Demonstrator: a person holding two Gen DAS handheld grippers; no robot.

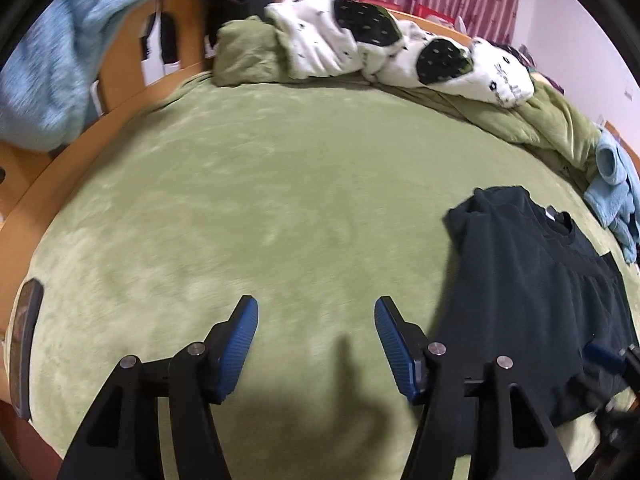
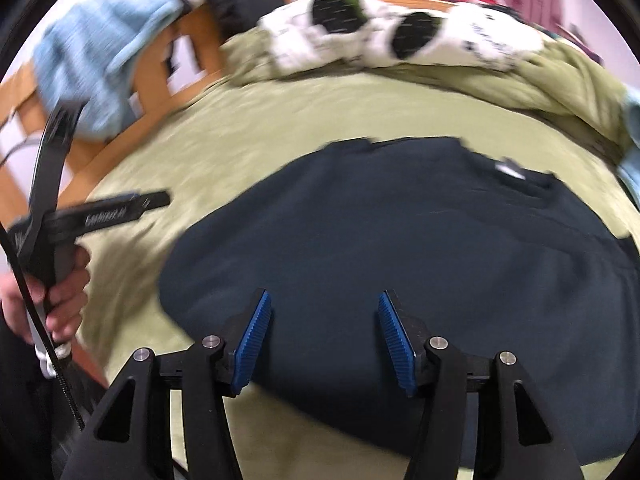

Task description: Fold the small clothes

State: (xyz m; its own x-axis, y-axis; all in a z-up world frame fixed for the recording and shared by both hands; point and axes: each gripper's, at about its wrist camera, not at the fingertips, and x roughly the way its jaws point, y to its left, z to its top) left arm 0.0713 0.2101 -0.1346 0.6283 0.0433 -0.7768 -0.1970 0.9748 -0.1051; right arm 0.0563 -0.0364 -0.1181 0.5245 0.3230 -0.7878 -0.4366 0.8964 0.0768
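On the green bed cover (image 1: pixel 248 184), seen from the left wrist, the dark T-shirt (image 1: pixel 532 288) lies flat to the right; it looks light, soft and limp, best pinched at a hem or shoulder edge; the left gripper (image 1: pixel 316 344) is spread and empty over bare cover. From the right wrist, the right gripper (image 2: pixel 325 340) hangs spread above the shirt's lower part, pinching nothing.

Bed with green fleece cover (image 1: pixel 248 208), wooden frame (image 1: pixel 120 108) at left. Dark shirt (image 2: pixel 400 232) flat near right. White-and-black patterned bedding (image 1: pixel 400 52) far, light blue garment (image 1: pixel 616 184) far right.
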